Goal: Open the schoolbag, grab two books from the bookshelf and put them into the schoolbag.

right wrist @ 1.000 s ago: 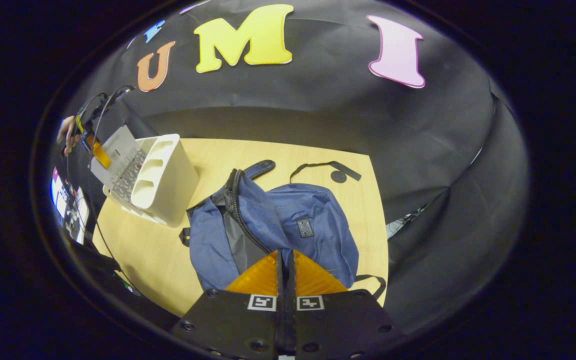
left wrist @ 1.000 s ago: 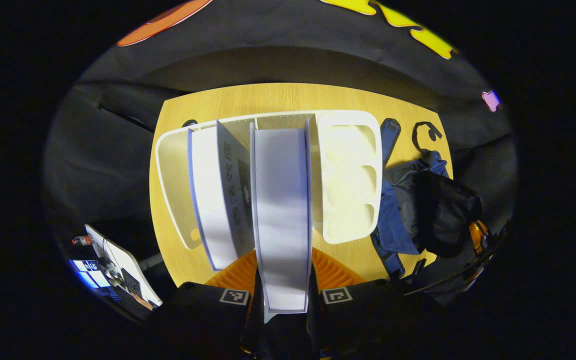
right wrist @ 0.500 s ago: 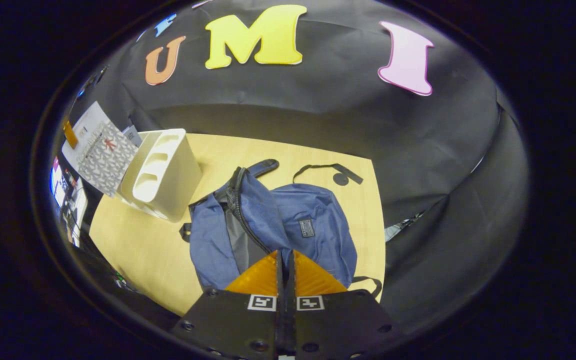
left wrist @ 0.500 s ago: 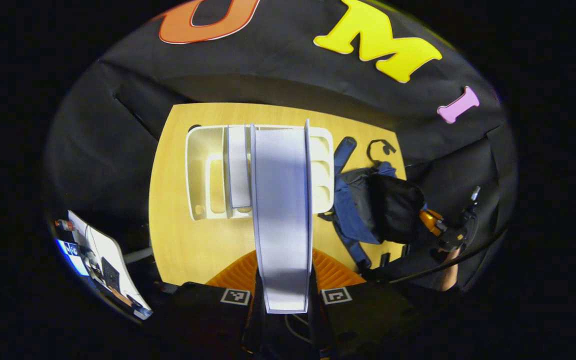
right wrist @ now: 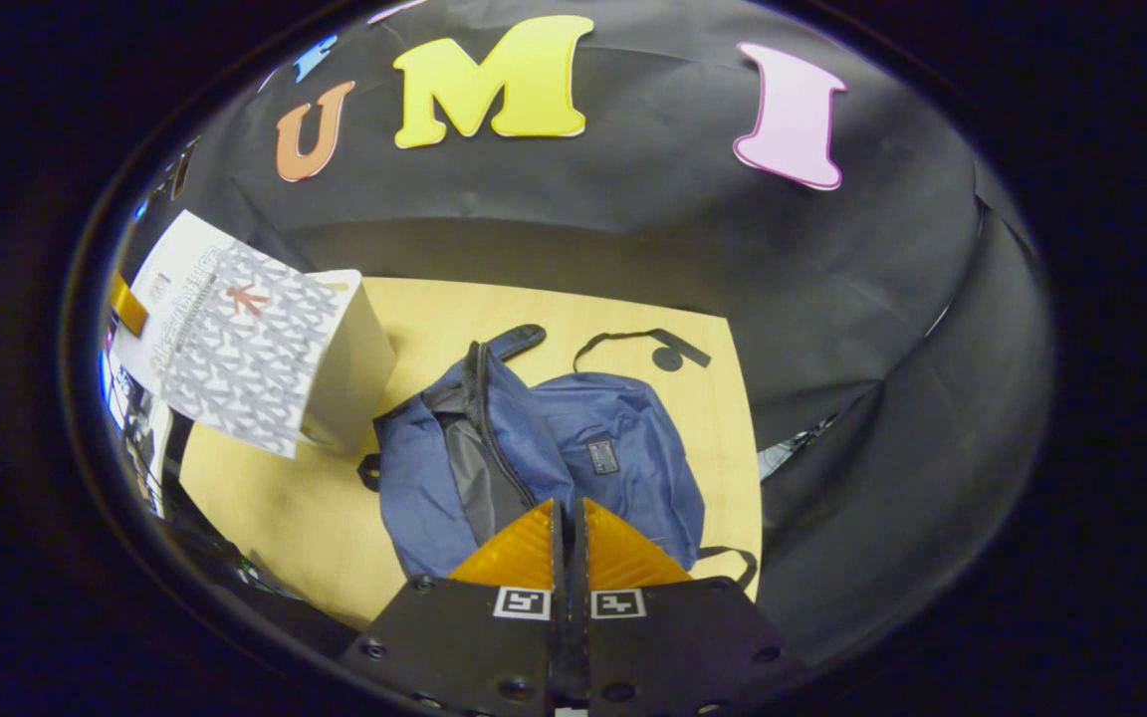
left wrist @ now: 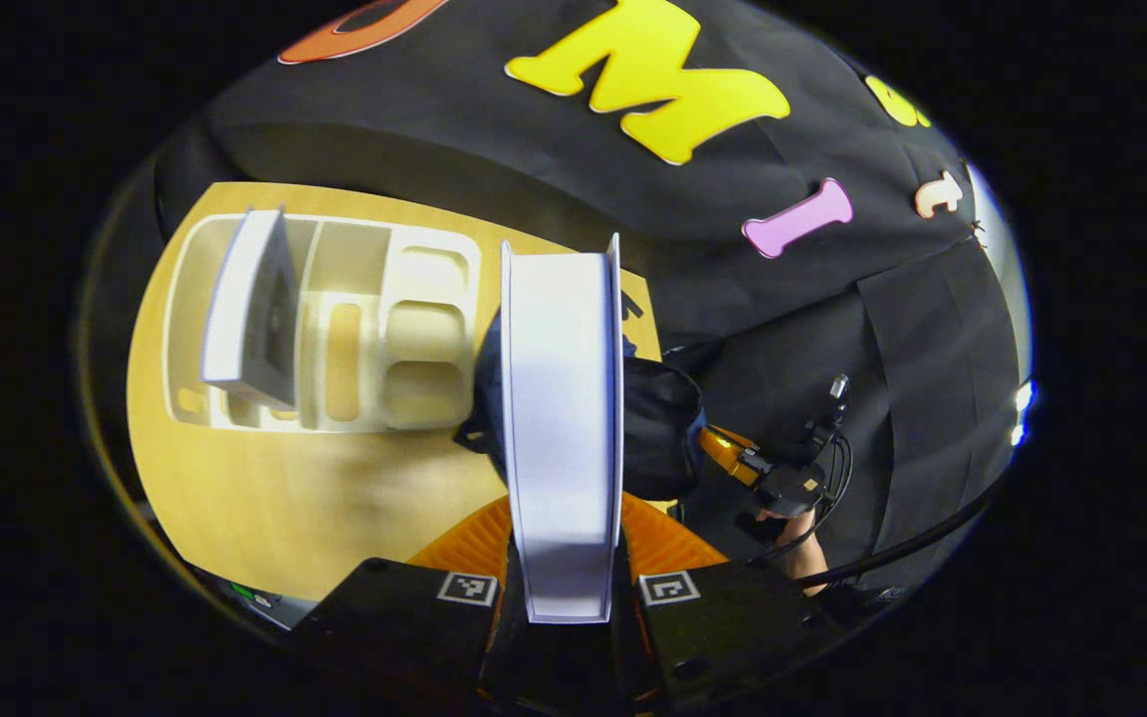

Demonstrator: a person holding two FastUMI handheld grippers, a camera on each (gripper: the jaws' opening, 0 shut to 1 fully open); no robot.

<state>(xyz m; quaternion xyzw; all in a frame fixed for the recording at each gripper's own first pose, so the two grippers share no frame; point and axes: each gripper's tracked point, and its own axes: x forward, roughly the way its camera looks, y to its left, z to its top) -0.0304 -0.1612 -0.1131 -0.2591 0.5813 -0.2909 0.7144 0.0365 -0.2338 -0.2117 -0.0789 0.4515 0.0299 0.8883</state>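
A wooden table (right wrist: 534,309) carries a blue schoolbag (right wrist: 544,448), lying flat with its zip parted and dark lining showing, so a book can likely slide in. Just beside it stands a cream bookshelf (left wrist: 335,329), where one remaining book (left wrist: 250,299) leans in a slot. The left gripper (left wrist: 566,597) clamps a white book (left wrist: 562,428) by its lower edge, page block upward, lifted clear of the shelf and held above the bag, probably on its way there. The right gripper (right wrist: 570,538) hovers over the bag with its fingers pressed together, holding nothing. The right gripper view shows the held book's patterned cover (right wrist: 235,339); the left gripper view shows its pages, plus a hand (left wrist: 798,543) on the other gripper.
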